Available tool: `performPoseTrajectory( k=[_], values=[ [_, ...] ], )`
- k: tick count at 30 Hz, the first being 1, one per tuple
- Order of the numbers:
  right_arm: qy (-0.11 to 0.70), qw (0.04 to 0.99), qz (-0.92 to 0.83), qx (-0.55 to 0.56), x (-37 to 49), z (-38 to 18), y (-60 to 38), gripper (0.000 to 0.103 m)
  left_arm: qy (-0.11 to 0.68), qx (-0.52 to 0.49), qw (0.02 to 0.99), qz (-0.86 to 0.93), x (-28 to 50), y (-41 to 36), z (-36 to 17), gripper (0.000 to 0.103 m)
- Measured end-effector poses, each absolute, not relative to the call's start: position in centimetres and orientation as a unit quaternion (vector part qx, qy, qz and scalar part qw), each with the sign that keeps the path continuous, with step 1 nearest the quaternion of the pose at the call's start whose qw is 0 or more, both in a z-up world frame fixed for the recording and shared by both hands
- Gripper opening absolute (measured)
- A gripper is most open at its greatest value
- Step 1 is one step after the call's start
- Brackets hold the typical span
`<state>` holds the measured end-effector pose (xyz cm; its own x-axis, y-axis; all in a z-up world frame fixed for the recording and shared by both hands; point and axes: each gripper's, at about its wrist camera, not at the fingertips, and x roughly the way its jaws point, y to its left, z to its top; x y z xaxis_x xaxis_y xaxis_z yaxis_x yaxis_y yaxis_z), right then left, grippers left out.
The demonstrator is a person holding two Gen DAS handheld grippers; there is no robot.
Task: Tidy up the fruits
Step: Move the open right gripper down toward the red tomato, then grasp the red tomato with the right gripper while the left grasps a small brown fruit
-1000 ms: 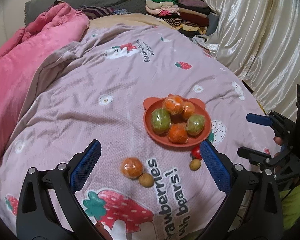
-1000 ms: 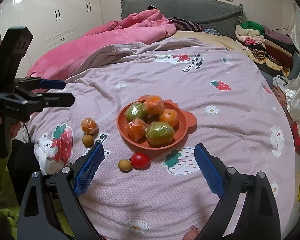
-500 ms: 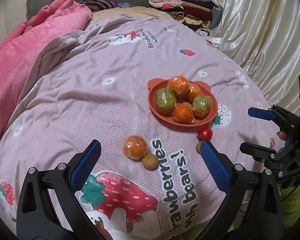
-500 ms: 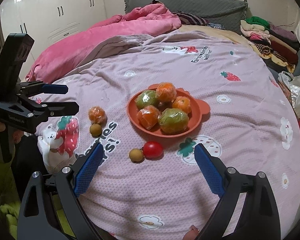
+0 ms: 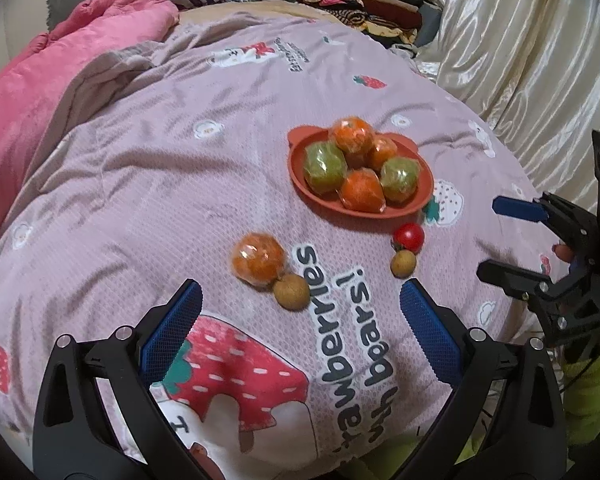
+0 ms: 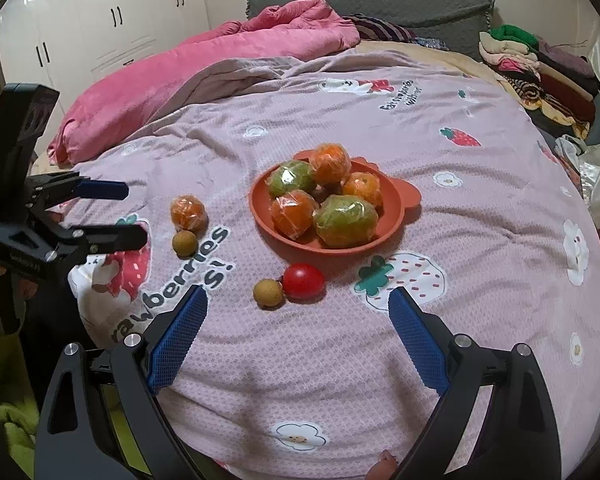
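So five wrapped fruits sit on the orange plate (image 6: 396, 216), four more (image 6: 187, 213) wait on the blanket (image 6: 480, 208), and both grippers (image 5: 300, 312) (image 6: 296, 320) hang wide open, empty.

oranges (image 6: 331, 164) 4 | green fruits (image 6: 346, 220) 2 | longans (image 6: 267, 293) 2 | tomato (image 6: 303, 281) 1 | plate (image 6: 396, 204) 1

Two low near views, shared plate (image 5: 320, 196)
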<state>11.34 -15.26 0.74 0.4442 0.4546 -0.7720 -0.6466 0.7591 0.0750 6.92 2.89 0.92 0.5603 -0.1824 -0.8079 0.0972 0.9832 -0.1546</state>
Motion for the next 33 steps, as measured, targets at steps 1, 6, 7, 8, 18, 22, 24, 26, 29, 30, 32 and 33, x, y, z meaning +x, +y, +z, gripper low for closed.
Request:
performPoseTrajectory(
  k=[1,6,7,8,18,22,24,26,29,30,32,33],
  values=[
    [0.415,0.842,0.326,-0.116,11.4,0.6,-15.3,0.092,0.464,-0.045,0.881,-0.082,6.9,2.7,0.7,0.093],
    [0.425,0.841,0.316,-0.113,12.0,-0.4,-15.9,0.092,0.475,-0.037,0.874,-0.093,6.8,1.5,-0.6,0.093],
    [0.428,0.840,0.313,-0.112,12.2,-0.7,-16.1,0.092,0.477,-0.036,0.873,-0.094,6.8,1.4,-0.9,0.092],
    [0.429,0.841,0.311,-0.112,12.4,-0.9,-16.2,0.092,0.480,-0.036,0.872,-0.093,6.9,1.4,-1.2,0.092],
    [0.445,0.836,0.305,-0.102,14.0,-3.0,-17.0,0.081,0.494,-0.047,0.864,-0.087,8.2,2.0,-3.2,0.060],
    [0.455,0.828,0.314,-0.094,14.9,-3.7,-16.6,0.066,0.498,-0.052,0.861,-0.087,8.8,2.1,-3.9,0.051],
    [0.457,0.823,0.324,-0.089,15.2,-3.9,-16.4,0.059,0.500,-0.051,0.860,-0.086,9.0,2.1,-4.1,0.048],
    [0.461,0.818,0.333,-0.085,15.5,-4.2,-15.9,0.055,0.500,-0.052,0.860,-0.087,9.0,2.1,-4.1,0.046],
    [0.469,0.811,0.342,-0.075,15.9,-4.6,-15.3,0.049,0.499,-0.052,0.860,-0.088,9.2,2.1,-4.2,0.042],
    [0.470,0.809,0.347,-0.072,16.0,-4.7,-15.2,0.047,0.499,-0.053,0.860,-0.088,9.2,2.1,-4.3,0.041],
    [0.472,0.806,0.351,-0.063,16.4,-5.0,-14.9,0.046,0.500,-0.053,0.860,-0.088,9.2,2.1,-4.3,0.041],
    [0.473,0.805,0.353,-0.061,16.5,-5.0,-14.7,0.045,0.500,-0.053,0.860,-0.088,9.2,2.1,-4.3,0.040]
  ],
)
